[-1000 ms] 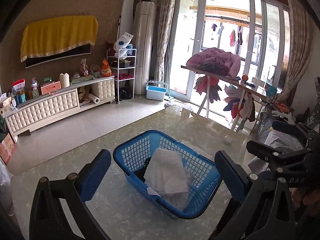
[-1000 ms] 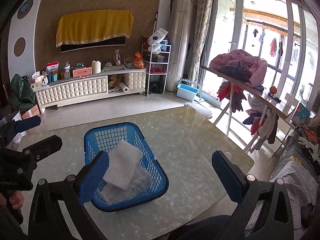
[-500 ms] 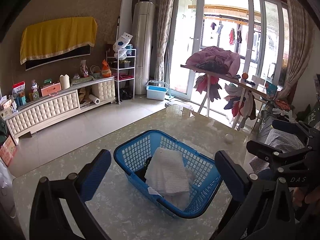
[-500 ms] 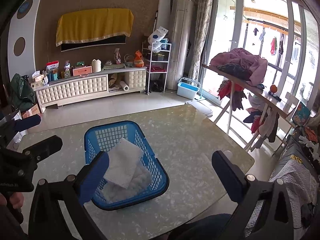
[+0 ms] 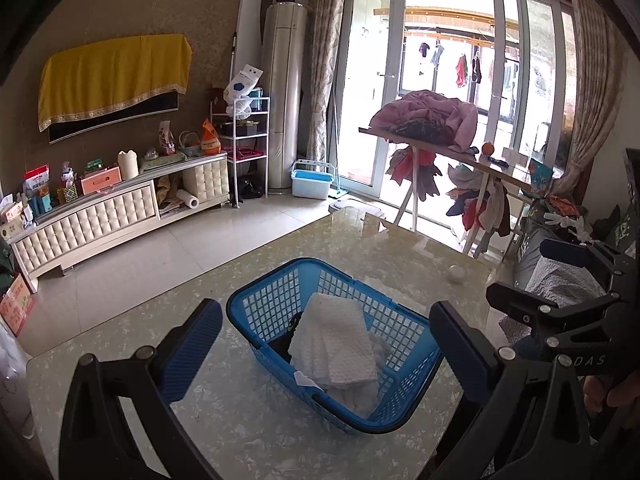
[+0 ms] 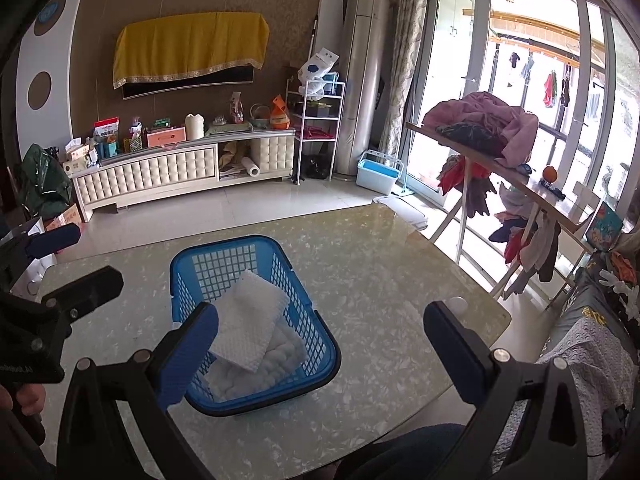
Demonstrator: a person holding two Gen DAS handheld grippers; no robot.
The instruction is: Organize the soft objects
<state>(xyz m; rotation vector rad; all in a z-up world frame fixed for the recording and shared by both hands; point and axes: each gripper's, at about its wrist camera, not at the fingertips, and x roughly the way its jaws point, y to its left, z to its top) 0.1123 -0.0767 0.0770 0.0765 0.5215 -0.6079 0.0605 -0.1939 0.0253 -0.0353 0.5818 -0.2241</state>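
Note:
A blue plastic basket (image 5: 267, 301) stands on the marble table (image 5: 240, 420). A folded white waffle cloth (image 5: 334, 346) lies on top of other white cloths in it, with a dark item (image 5: 283, 345) beside them. My left gripper (image 5: 324, 322) is open, held above and in front of the basket, with nothing between its fingers. In the right wrist view the same basket (image 6: 218, 266) and white cloth (image 6: 250, 318) lie left of centre. My right gripper (image 6: 322, 320) is open and empty, its left finger over the basket's near side. Each gripper shows in the other's view: right gripper (image 5: 538, 276), left gripper (image 6: 76, 260).
A small white ball (image 5: 456, 273) rests near the table's far right edge. Beyond it a drying rack (image 5: 440, 148) carries a pink heap of clothes (image 5: 428, 114). A sofa with a grey cover (image 6: 592, 344) is at the right. A TV cabinet (image 5: 100, 216) lines the far wall.
Both views have drifted only slightly. The basket and cloths lie as before, and both grippers have stayed open.

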